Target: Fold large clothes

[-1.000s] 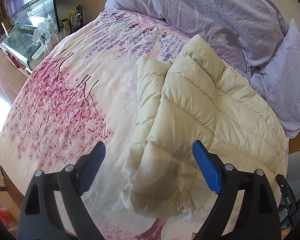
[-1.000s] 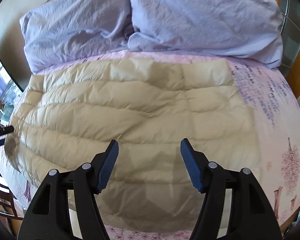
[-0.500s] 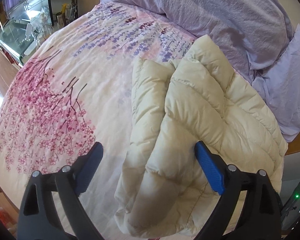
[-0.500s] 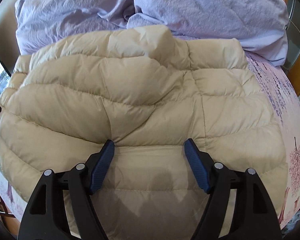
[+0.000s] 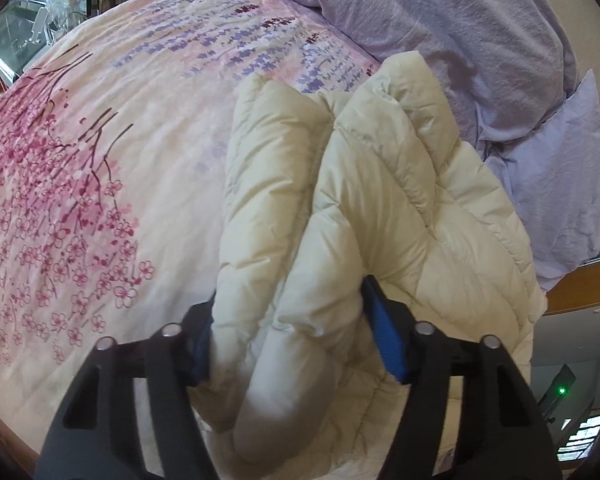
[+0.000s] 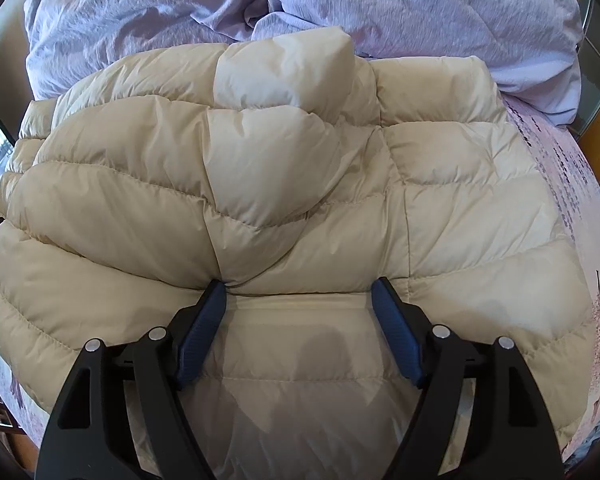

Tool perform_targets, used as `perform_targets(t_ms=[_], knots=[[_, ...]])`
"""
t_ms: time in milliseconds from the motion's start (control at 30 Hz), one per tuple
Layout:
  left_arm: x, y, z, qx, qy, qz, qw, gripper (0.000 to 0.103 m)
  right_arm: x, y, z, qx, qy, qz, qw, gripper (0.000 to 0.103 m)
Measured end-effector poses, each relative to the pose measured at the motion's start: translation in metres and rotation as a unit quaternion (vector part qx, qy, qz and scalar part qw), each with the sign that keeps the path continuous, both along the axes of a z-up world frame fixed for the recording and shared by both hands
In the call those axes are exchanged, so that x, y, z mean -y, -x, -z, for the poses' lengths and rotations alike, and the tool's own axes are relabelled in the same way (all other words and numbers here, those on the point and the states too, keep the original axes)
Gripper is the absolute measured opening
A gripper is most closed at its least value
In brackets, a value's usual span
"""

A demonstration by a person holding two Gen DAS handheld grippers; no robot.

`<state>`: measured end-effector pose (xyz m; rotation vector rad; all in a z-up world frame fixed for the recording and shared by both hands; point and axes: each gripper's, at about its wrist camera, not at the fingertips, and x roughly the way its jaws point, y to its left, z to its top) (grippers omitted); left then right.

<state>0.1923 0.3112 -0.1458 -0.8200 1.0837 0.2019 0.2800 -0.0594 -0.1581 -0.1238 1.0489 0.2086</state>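
Note:
A cream quilted puffer jacket [image 5: 380, 184] lies on the floral bedspread [image 5: 100, 160], partly folded into thick layers. My left gripper [image 5: 290, 336] has its blue pads on both sides of a fat fold of the jacket at its near edge, pressing into it. In the right wrist view the jacket [image 6: 300, 168] fills the frame. My right gripper [image 6: 300, 304] is wide open with its fingertips [image 6: 214, 296] pressed down against the jacket's surface at a seam, nothing between the pads but flat fabric.
Lilac pillows and crumpled duvet [image 5: 460, 20] lie at the head of the bed, also in the right wrist view [image 6: 380, 0]. A cluttered glass-topped table [image 5: 40, 20] stands beyond the bed's far side. A wooden bed frame [image 5: 588, 288] runs at right.
Both grippers moved down and forward to the jacket. The left jaws narrowed around a thick fold of it. The right gripper pressed onto the jacket, bunching it up toward the pillows.

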Motion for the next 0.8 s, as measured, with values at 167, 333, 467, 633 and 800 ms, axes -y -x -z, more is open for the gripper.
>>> perform_targets(t_ms=[167, 333, 467, 633, 800], knots=[[0.004, 0.003, -0.013, 0.024, 0.023, -0.001, 0.9995, 0.028, 0.0, 0.0, 0.0, 0.001, 0.002, -0.001, 1.0, 0.077], [0.013, 0.005, -0.048, 0.066, 0.033, 0.014, 0.9972, 0.02, -0.001, -0.002, -0.001, 0.0, 0.004, -0.003, 1.0, 0.078], [0.028, 0.003, -0.082, 0.108, 0.043, 0.033, 0.9927, 0.019, -0.001, -0.003, -0.001, 0.0, 0.005, -0.004, 1.0, 0.078], [0.057, -0.006, -0.122, 0.157, 0.063, 0.067, 0.9833, 0.018, -0.001, -0.004, 0.0, -0.001, 0.003, -0.006, 1.0, 0.078], [0.09, -0.019, -0.15, 0.186, 0.095, 0.099, 0.9729, 0.018, 0.002, -0.005, 0.0, -0.001, -0.003, -0.009, 1.0, 0.078]])
